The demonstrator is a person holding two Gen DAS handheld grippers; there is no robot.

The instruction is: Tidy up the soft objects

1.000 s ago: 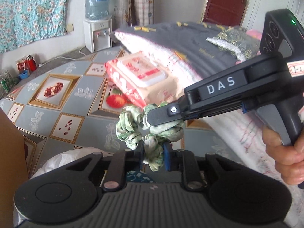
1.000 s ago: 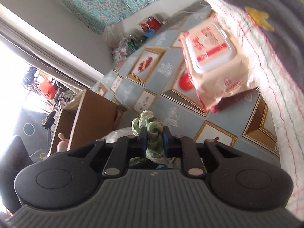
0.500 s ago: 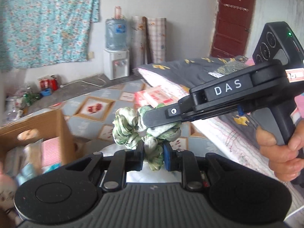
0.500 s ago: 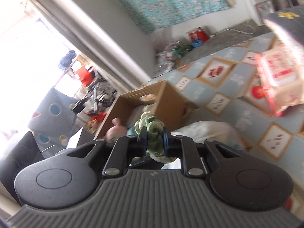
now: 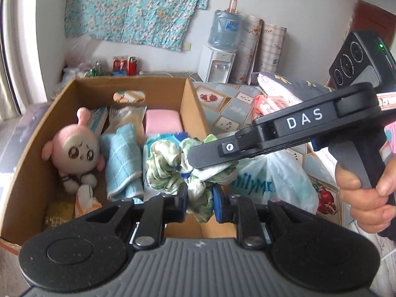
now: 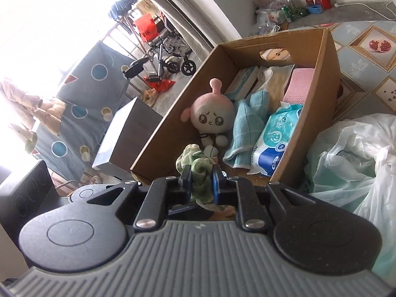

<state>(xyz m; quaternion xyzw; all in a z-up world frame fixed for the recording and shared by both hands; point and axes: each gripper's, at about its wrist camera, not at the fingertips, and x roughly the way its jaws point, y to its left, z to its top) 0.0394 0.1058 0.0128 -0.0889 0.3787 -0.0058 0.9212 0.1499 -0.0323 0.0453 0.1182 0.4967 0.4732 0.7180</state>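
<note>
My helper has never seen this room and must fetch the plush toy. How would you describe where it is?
Find the open cardboard box beside the patterned table. Inside, against its left wall, lies the plush doll, left of a folded blue towel and a blue wipes pack. It alone has a round pink head, a drawn face and a knob on top.

Daylight floods my right-wrist view from the window (image 6: 44, 24) at upper left, which is blown out to white with glare. My left-wrist view is evenly lit, with soft shadow inside the cardboard box (image 5: 44, 128). Both fisheye views bend straight lines at the edges and darken at the corners. Focus is sharp, with no evident motion blur.
</note>
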